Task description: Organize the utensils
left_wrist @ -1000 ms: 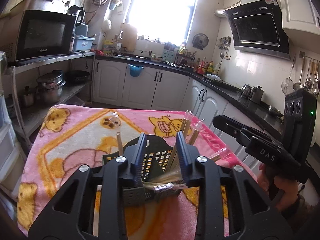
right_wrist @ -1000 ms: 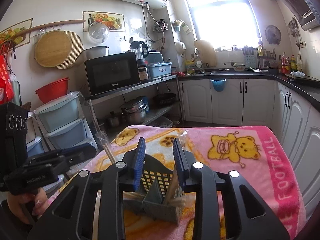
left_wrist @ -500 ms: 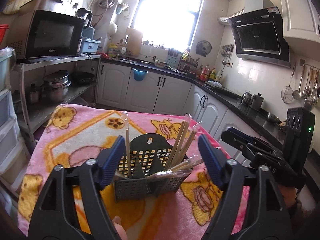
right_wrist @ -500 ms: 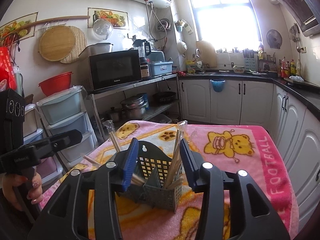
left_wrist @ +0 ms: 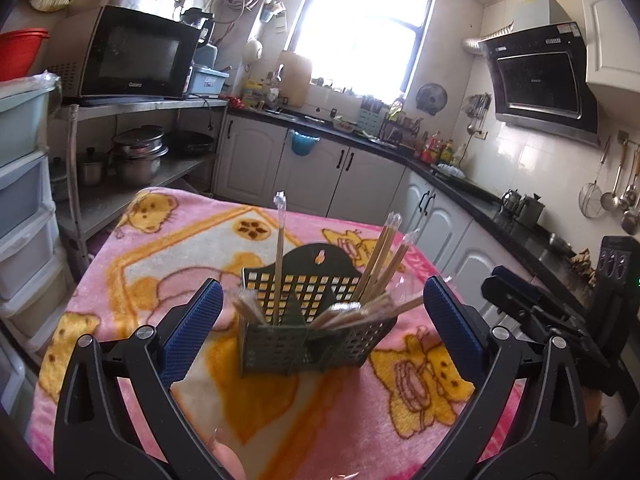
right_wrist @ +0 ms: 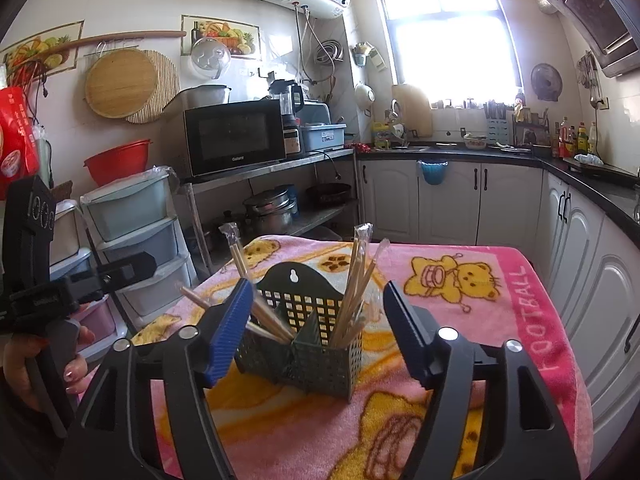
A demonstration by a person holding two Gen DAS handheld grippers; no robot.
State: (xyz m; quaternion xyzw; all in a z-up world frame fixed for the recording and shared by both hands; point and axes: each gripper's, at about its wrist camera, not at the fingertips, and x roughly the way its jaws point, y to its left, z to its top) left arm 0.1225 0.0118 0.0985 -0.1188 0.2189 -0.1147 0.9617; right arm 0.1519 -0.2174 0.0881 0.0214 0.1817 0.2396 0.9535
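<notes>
Right gripper jaws spread wide, flanking the green utensil basket without contact. Wrapped chopsticks stand inside. Basket rests on pink blanket. Left gripper far left.

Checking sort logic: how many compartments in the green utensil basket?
2 in the dark green plastic utensil basket: left compartment, right compartment, both holding wrapped wooden chopsticks. More may be hidden.

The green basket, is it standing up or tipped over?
Standing up. The green basket sits flat on the pink blanket, wrapped chopsticks poking out its top.
</notes>
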